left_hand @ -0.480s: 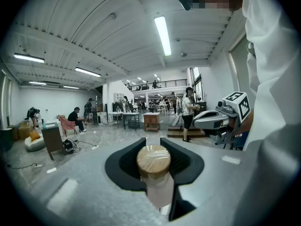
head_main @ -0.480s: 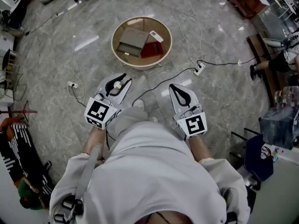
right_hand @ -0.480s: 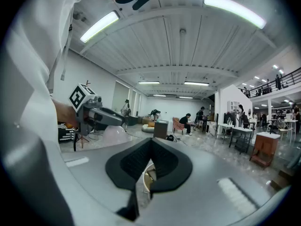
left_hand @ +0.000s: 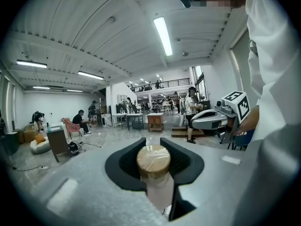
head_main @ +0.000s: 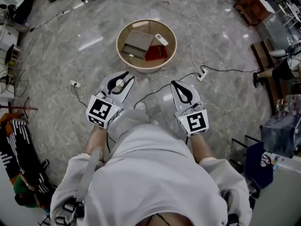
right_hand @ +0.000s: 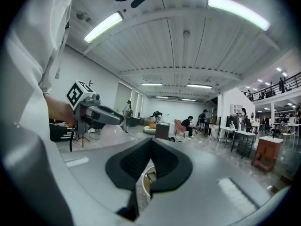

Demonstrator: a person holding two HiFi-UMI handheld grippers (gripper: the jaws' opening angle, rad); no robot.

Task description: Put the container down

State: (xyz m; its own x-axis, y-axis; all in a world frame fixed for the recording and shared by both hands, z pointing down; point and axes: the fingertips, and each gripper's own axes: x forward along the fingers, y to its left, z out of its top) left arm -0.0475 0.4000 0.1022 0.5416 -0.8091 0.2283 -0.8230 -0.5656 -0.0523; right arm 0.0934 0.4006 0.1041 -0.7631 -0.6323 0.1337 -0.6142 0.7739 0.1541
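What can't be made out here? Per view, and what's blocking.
Container body and contents: left gripper view shows mostly the tan lid; below it is blurred and cut off by the left claw; tiny in head view.
Items in the basket: too small in head view; only a sliver past the right claw in right gripper view.
Floor under the person: torso covers it, head view.
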